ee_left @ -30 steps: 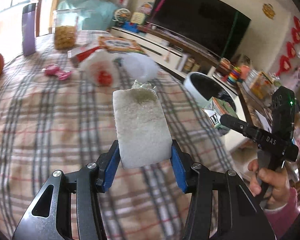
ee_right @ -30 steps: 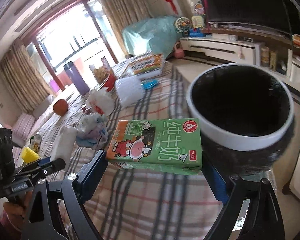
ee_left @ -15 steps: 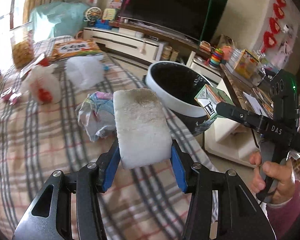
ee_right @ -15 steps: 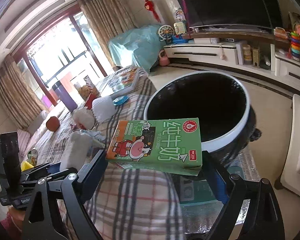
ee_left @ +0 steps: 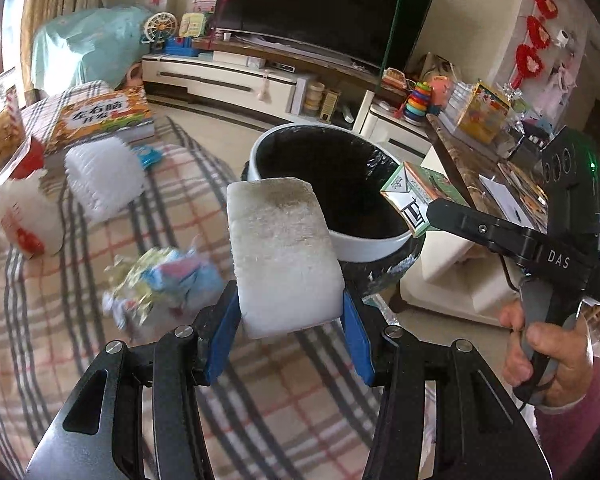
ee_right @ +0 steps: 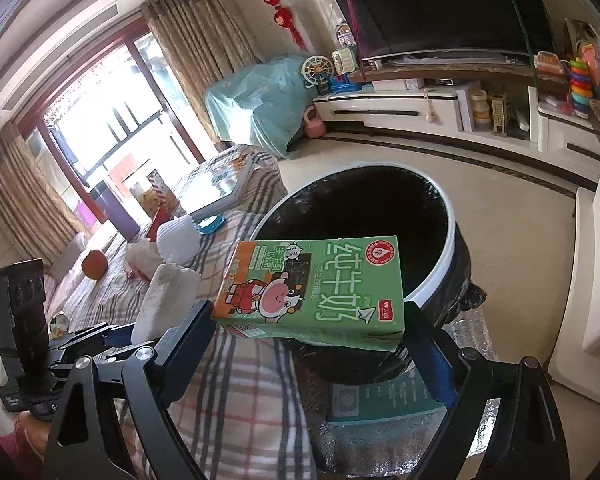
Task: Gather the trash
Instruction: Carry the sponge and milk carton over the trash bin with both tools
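Milk carton [ee_right: 312,288] green with orange end; foam block [ee_left: 284,256] white; bin [ee_left: 364,246] white-rimmed, black-lined; tablecloth [ee_left: 60,320] plaid beige, grey, red.

Left wrist view: close behind its fingers [ee_left: 220,344], angled down across the plaid surface [ee_left: 60,320] toward the bin [ee_left: 364,246] and television [ee_left: 320,4]. Right wrist view: close behind its fingers [ee_right: 188,336], angled down over the bin [ee_right: 440,280] toward the window [ee_right: 100,128]. Shared: bin, surface, television, each other's gripper
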`<state>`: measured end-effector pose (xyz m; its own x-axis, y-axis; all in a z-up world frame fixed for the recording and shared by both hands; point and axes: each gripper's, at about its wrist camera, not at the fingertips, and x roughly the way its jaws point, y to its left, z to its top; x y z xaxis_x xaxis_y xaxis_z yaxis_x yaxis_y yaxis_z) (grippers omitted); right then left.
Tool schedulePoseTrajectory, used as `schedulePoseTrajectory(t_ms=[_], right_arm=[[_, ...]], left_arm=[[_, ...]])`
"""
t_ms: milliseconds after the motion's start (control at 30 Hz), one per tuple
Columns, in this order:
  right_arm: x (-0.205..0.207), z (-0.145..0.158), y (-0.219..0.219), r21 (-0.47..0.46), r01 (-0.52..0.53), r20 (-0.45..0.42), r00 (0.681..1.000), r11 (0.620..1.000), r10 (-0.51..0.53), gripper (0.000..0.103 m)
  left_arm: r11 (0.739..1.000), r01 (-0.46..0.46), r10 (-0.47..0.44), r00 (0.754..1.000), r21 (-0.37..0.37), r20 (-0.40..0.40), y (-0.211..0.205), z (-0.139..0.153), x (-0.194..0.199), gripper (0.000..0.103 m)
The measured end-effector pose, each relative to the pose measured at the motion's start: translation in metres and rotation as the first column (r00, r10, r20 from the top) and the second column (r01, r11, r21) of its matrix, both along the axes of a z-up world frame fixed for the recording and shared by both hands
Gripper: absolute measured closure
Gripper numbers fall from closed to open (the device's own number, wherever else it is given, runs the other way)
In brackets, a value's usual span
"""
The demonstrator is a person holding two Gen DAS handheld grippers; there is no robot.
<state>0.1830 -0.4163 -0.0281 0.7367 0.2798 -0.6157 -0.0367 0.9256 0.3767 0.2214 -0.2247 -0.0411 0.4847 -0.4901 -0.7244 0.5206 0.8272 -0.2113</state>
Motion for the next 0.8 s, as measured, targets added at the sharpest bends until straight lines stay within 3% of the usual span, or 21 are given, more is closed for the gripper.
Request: schedulePoseTrajectory(t_ms=[800], right_arm=[[0.049, -0.001, -0.032, -0.024, -0.03, -0.039, 0.999, 0.999, 0.029, 0.011]], left_arm=[[0.998, 0.043, -0.042, 0.999, 0.048, -0.023, -0.055, 0.003, 0.054, 0.054]])
